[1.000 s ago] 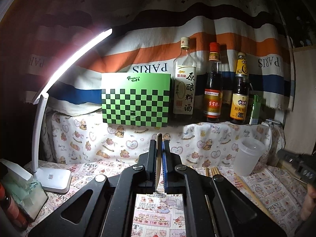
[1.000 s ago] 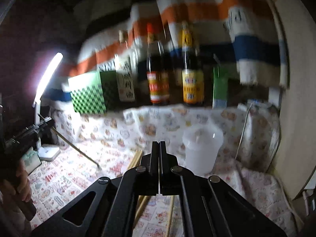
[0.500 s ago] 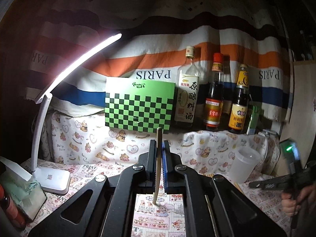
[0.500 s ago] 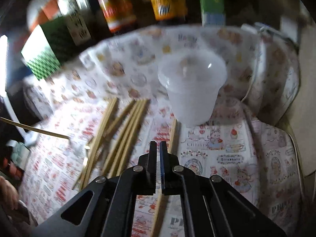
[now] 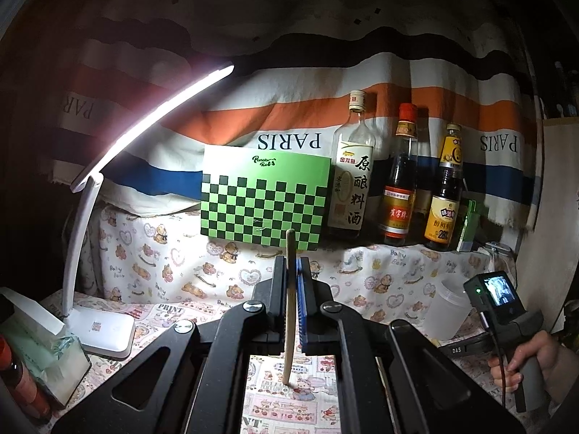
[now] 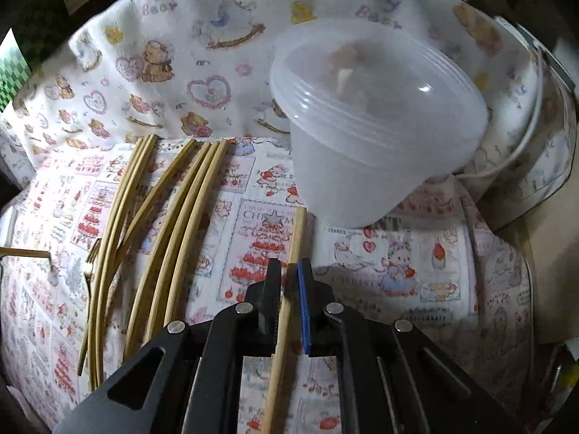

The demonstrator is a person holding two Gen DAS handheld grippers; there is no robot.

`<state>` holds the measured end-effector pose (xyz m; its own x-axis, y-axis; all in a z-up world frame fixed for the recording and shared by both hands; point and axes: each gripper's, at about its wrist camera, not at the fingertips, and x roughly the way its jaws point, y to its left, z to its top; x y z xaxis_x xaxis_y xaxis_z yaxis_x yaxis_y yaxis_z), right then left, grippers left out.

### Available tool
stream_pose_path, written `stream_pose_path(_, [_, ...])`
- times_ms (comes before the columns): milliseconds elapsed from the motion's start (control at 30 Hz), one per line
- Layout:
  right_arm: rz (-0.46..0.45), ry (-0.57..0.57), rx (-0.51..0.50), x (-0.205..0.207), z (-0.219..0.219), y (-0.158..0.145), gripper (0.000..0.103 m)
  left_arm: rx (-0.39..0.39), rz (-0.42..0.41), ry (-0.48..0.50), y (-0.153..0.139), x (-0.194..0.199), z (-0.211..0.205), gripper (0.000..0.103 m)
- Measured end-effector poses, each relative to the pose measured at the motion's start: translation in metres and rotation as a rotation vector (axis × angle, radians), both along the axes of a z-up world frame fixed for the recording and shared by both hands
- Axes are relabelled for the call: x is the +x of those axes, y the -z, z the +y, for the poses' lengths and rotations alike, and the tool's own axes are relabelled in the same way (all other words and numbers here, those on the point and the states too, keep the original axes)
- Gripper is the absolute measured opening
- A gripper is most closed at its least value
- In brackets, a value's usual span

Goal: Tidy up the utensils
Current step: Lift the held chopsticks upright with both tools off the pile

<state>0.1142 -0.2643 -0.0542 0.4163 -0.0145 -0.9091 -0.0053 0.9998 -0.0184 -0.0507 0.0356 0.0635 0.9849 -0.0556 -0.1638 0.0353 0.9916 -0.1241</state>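
Left view level, right steeply down; shared tub.

You can read "PARIS" twice on the striped cloth behind the bottles. The clear bottle has a label reading "原酿料酒". The yellow-labelled bottle shows "28". On the printed tablecloth you see "PRINT", and on the bear cloth "Baby Bear".

Home nook: condiment bottles, lamp
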Motion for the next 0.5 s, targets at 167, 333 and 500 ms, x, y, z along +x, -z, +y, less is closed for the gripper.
stream_pose_path(167, [0.013, -0.017, -0.050, 0.016, 0.011, 0.004, 0.009, 0.025, -0.004, 0.003, 0.000, -0.001, -0.004, 0.004])
stream_pose_path(333, [0.010, -0.038, 0.012, 0.018, 0.014, -0.005, 0.008, 0.053, -0.021, 0.020, -0.006, -0.005, -0.010, 0.004])
stream_pose_path(500, [-0.159, -0.079, 0.113, -0.014, 0.011, -0.071, 0.008, 0.049, -0.026, 0.042, -0.023, -0.002, -0.020, 0.004])
